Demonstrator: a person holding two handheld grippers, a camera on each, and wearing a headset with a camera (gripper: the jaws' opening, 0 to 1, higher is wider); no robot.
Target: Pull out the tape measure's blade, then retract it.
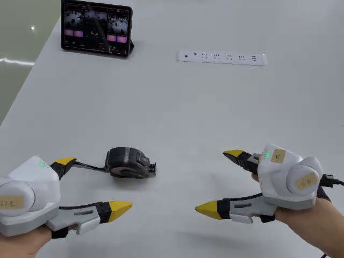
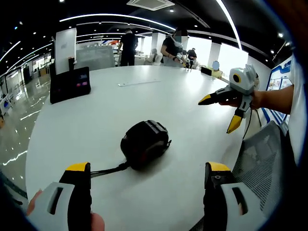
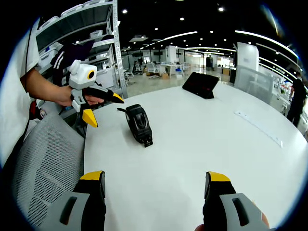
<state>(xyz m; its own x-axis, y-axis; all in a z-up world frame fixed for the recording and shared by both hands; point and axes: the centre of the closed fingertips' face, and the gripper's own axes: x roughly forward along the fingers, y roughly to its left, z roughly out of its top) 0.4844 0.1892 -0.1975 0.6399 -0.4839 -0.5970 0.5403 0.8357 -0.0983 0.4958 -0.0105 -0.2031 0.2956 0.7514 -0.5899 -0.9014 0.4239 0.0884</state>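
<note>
A tablet (image 1: pixel 97 28) and a power strip (image 1: pixel 221 57) are seen at the far side of the table (image 1: pixel 177 107), well apart from the tape measure (image 1: pixel 128 163). The tape measure is laid on bare tabletop, nearer the left gripper (image 1: pixel 94 184) than the right gripper (image 1: pixel 219 181). Both grippers are held with jaws spread and empty. The tape's long axis runs left to right, with the mouth turned rightward and the strap (image 1: pixel 88 167) leftward. The case is seen to be black and ribbed.

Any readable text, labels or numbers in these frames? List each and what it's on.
Nothing reads clearly.
Left gripper sticker: handwritten, too blurred to read.
Right gripper stickers: handwritten, too blurred.
Tablet screen: too small.
Tape measure, power strip: no legible marking.
</note>
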